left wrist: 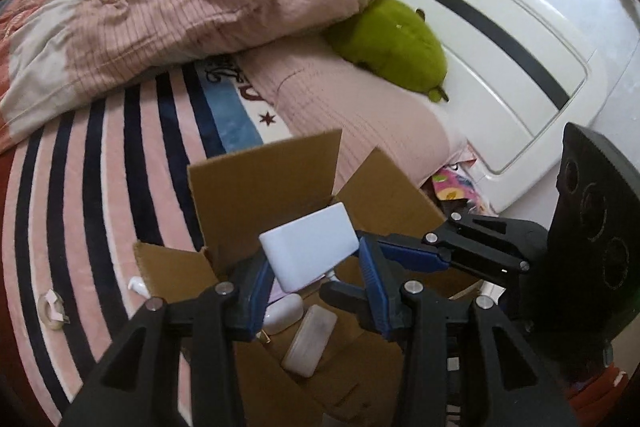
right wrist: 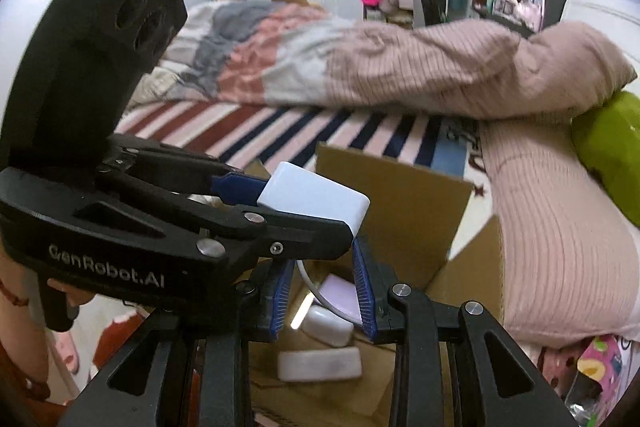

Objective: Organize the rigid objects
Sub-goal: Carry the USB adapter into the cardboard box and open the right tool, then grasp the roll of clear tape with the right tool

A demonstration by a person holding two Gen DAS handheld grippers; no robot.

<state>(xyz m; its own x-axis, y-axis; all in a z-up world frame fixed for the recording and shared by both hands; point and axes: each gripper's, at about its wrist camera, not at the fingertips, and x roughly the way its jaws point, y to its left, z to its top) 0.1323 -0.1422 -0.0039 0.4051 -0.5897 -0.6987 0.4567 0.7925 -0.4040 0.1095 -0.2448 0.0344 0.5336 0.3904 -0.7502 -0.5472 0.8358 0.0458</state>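
My left gripper [left wrist: 314, 291] is shut on a white rectangular box [left wrist: 309, 243] and holds it above an open cardboard box [left wrist: 264, 183] on the bed. The same white box [right wrist: 316, 195] shows in the right wrist view, pinched by the left gripper's blue pads. My right gripper [right wrist: 325, 295] is open and empty, just over the cardboard box [right wrist: 400, 203]. It also shows in the left wrist view [left wrist: 404, 259], next to my left gripper. Inside the carton lie a white bar [right wrist: 320, 365], a white case [right wrist: 326, 325] and a pale purple item [right wrist: 340, 297].
The carton rests on a striped blanket [left wrist: 100, 167]. A pink quilt [left wrist: 160, 19], a pink pillow [right wrist: 560, 227] and a green plush toy [left wrist: 392, 43] lie beyond it. A tape roll [left wrist: 51, 309] sits left of the carton. A white headboard [left wrist: 480, 27] stands behind.
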